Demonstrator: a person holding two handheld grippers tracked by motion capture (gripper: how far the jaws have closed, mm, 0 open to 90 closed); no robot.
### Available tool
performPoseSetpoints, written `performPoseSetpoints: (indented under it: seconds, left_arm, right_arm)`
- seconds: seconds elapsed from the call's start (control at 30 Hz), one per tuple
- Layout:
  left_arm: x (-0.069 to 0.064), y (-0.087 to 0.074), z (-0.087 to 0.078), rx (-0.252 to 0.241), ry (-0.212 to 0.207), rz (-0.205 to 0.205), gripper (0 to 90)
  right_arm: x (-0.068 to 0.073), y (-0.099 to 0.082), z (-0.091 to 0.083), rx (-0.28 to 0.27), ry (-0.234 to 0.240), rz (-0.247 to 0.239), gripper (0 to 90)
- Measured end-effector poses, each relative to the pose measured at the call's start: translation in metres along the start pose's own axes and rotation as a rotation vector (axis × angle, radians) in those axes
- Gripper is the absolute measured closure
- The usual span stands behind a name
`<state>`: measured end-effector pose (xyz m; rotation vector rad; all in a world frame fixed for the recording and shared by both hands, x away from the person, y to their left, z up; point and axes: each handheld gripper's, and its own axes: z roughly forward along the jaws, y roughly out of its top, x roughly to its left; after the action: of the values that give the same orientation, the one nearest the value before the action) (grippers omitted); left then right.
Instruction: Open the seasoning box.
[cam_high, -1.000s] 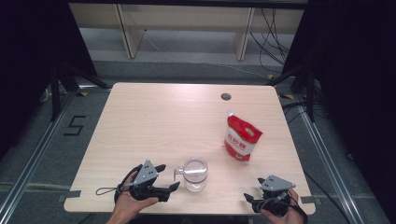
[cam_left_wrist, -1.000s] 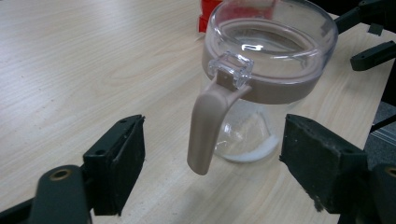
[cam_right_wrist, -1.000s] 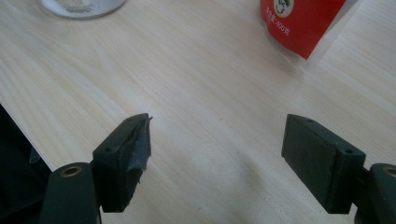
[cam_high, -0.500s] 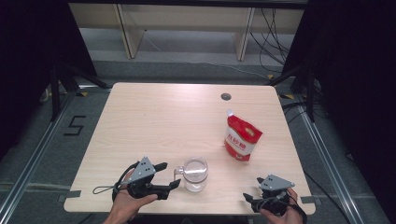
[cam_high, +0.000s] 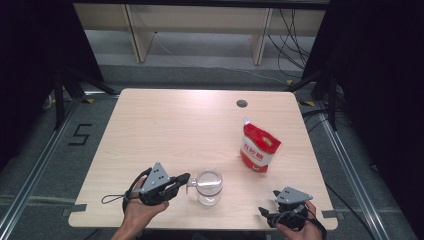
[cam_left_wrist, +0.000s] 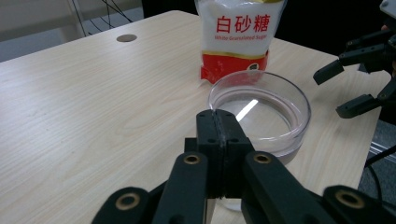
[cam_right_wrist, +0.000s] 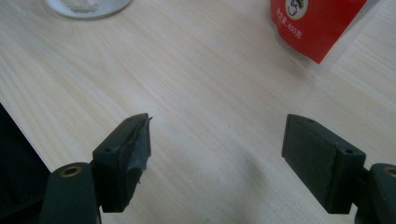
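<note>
Left gripper (cam_left_wrist: 219, 122) risen, clamped on clear glass mug's (cam_high: 209, 186) handle, right gripper (cam_right_wrist: 217, 149) wide.

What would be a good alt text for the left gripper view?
The left tool, its jaws closed on the handle of a clear glass mug, fills the foreground above a pale wooden table. Behind the mug stands a red and white sugar bag; the right tool waits open at the right edge.

This looks like a lab recording bay. A pale wooden table with rounded corners (cam_high: 165, 130) stands on grey floor between metal floor rails (cam_high: 35, 175). Black curtains (cam_high: 30, 60) hang on both sides of the table, loose black cables (cam_high: 292, 30) trail behind it, and a taped numeral "5" (cam_high: 80, 134) marks the floor left of it.
</note>
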<state>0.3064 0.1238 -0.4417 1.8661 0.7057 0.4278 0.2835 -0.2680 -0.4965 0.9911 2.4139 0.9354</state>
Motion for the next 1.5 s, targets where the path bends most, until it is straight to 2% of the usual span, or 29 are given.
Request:
performPoseSetpoints:
  seconds: [0.1, 0.13, 0.2, 0.23, 0.27, 0.3, 0.47, 0.5, 0.53, 0.57, 0.67, 0.7, 0.73, 0.77, 0.9, 0.97, 1.03, 1.07, 1.1, 1.13, 1.17, 1.2, 1.3, 1.37, 1.43, 1.47, 1.5]
  left_arm:
    - [-0.004, 0.001, 0.004, 0.018, -0.005, -0.008, 89.3]
    - [-0.004, 0.002, 0.005, 0.026, -0.010, 0.013, 89.3]
    - [-0.004, 0.001, 0.007, 0.024, -0.011, 0.006, 89.3]
    - [-0.004, 0.001, 0.007, 0.036, 0.001, 0.010, 89.3]
    - [-0.004, 0.001, 0.007, 0.036, 0.001, 0.010, 89.3]
    - [-0.003, 0.000, 0.008, 0.035, -0.004, 0.005, 89.3]
    - [-0.003, 0.000, 0.008, 0.042, 0.005, 0.015, 89.3]
    - [-0.003, 0.000, 0.008, 0.045, 0.006, 0.018, 89.3]
    - [-0.003, 0.000, 0.008, 0.047, 0.008, 0.017, 89.3]
    - [-0.003, -0.001, 0.008, 0.046, 0.008, 0.021, 89.3]
    - [-0.004, -0.001, 0.008, 0.043, 0.012, 0.016, 89.3]
    - [-0.003, -0.001, 0.008, 0.043, 0.010, 0.040, 89.3]
    - [-0.003, -0.001, 0.008, 0.042, 0.010, 0.039, 89.3]
    - [-0.004, -0.001, 0.008, 0.041, 0.010, 0.040, 89.3]
    - [-0.005, -0.002, 0.008, 0.037, 0.013, 0.040, 89.2]
    - [-0.006, -0.002, 0.008, 0.040, 0.019, 0.029, 89.3]
    - [-0.004, -0.002, 0.008, 0.040, 0.015, 0.056, 89.3]
    - [-0.006, -0.002, 0.008, 0.037, 0.017, 0.021, 89.3]
    - [-0.006, -0.003, 0.008, 0.037, 0.017, 0.024, 89.3]
    - [-0.006, -0.003, 0.008, 0.033, 0.016, 0.021, 89.2]
    - [-0.006, -0.003, 0.008, 0.036, 0.018, 0.030, 89.3]
    - [-0.006, -0.003, 0.008, 0.036, 0.018, 0.023, 89.3]
    - [-0.006, -0.003, 0.008, 0.033, 0.017, 0.035, 89.3]
    - [-0.006, -0.004, 0.008, 0.034, 0.019, 0.033, 89.3]
    - [-0.005, -0.003, 0.007, 0.035, 0.012, 0.062, 89.3]
    - [-0.006, -0.004, 0.007, 0.035, 0.016, 0.049, 89.3]
    - [-0.006, -0.004, 0.007, 0.035, 0.016, 0.050, 89.3]
  right_arm:
    - [0.000, 0.000, -0.001, 0.002, 0.000, -0.003, 24.9]
    - [0.000, 0.000, -0.001, -0.013, -0.002, 0.006, 24.9]
    - [0.001, 0.002, -0.002, -0.030, 0.005, 0.002, 25.2]
    - [0.003, 0.004, -0.004, -0.061, 0.017, 0.005, 25.6]
    - [0.003, 0.004, -0.004, -0.061, 0.017, 0.005, 25.6]
    - [0.005, 0.007, -0.005, -0.090, 0.028, 0.002, 25.8]
    - [0.008, 0.009, -0.006, -0.119, 0.037, -0.001, 29.0]
    - [0.008, 0.010, -0.007, -0.135, 0.040, -0.019, 30.0]
    - [0.009, 0.011, -0.007, -0.160, 0.057, -0.035, 35.6]
    - [0.010, 0.011, -0.007, -0.159, 0.075, -0.034, 36.7]
    - [0.012, 0.012, -0.008, -0.175, 0.067, -0.043, 40.4]
    - [0.012, 0.013, -0.008, -0.181, 0.078, -0.040, 42.5]
    - [0.013, 0.014, -0.008, -0.193, 0.108, -0.011, 43.7]
    - [0.012, 0.015, -0.008, -0.223, 0.116, -0.009, 47.9]
    - [0.015, 0.020, -0.008, -0.240, 0.133, 0.012, 52.6]
    - [0.015, 0.020, -0.007, -0.252, 0.128, 0.009, 52.9]
    - [0.017, 0.023, -0.005, -0.245, 0.141, -0.006, 57.5]
    - [0.018, 0.024, -0.005, -0.250, 0.133, -0.011, 59.2]
    - [0.022, 0.025, -0.006, -0.250, 0.131, 0.005, 60.5]
    - [0.023, 0.027, -0.006, -0.263, 0.132, -0.007, 63.3]
    - [0.022, 0.028, -0.006, -0.282, 0.129, -0.035, 64.4]
    - [0.024, 0.030, -0.006, -0.288, 0.126, -0.035, 66.2]
    - [0.027, 0.034, -0.005, -0.295, 0.148, -0.033, 68.4]
    - [0.031, 0.036, -0.005, -0.313, 0.137, -0.044, 70.6]
    - [0.032, 0.038, -0.004, -0.335, 0.139, -0.056, 72.9]
    - [0.033, 0.039, -0.005, -0.341, 0.116, -0.063, 73.4]
    - [0.033, 0.040, -0.004, -0.334, 0.121, -0.067, 74.8]
